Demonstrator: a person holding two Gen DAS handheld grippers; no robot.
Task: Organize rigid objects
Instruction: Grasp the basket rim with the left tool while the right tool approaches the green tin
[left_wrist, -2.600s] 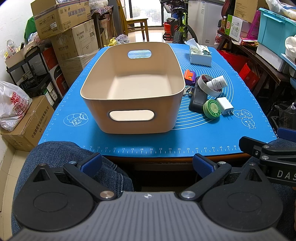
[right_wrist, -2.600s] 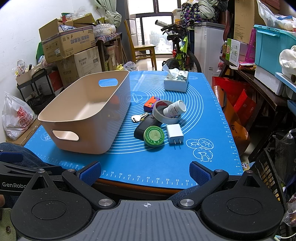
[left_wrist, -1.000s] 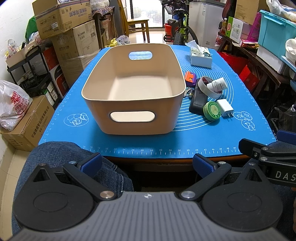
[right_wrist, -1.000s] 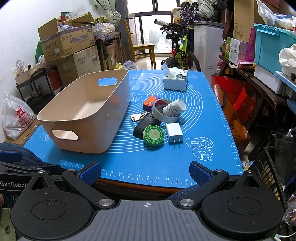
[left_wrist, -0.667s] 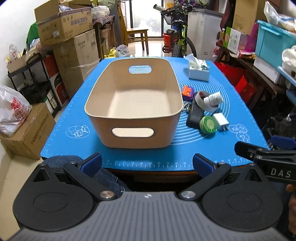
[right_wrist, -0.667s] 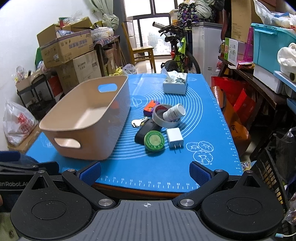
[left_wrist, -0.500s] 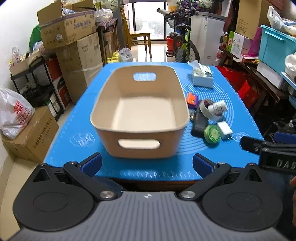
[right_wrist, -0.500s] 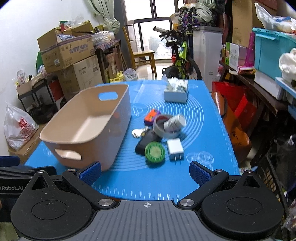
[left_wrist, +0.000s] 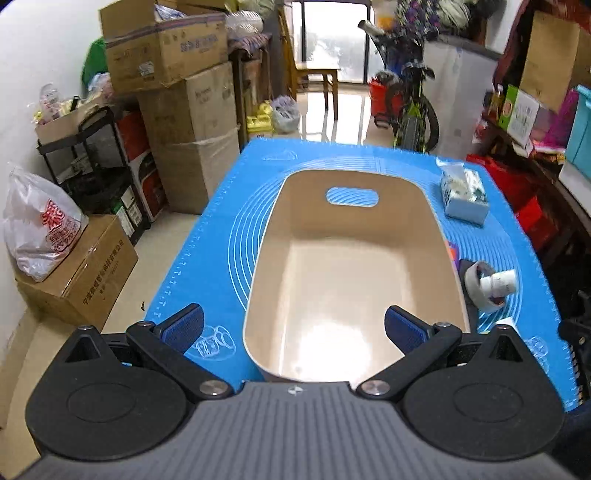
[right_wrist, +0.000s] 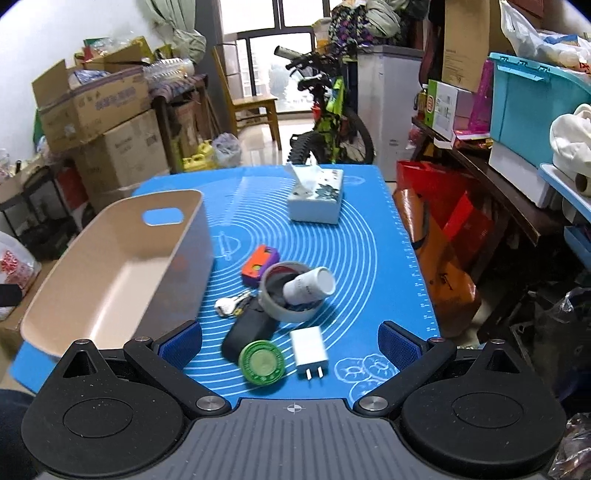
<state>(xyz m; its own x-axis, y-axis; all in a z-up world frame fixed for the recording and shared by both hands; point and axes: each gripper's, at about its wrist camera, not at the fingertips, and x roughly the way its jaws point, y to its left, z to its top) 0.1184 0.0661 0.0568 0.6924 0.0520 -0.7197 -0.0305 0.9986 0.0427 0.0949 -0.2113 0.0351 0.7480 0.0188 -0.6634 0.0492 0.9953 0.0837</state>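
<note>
Left gripper (left_wrist: 293, 326), jaws apart, above the near end of the empty beige plastic bin (left_wrist: 443, 236), whose long axis runs near to far on the blue silicone mat (left_wrist: 221, 221). Right gripper (right_wrist: 290, 341), jaws apart, above a round green tin (right_wrist: 261, 363) and white charger plug (right_wrist: 309, 349), right of the bin.

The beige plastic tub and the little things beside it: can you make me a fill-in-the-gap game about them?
1. The beige plastic tub has ____ inside it.
2. The white pill bottle lies tipped inside the grey ____.
3. The white plug charger sits right next to the round ____ tin.
4. Both the left gripper and the right gripper are ____.

Missing words: nothing; tape ring; green; open
</note>
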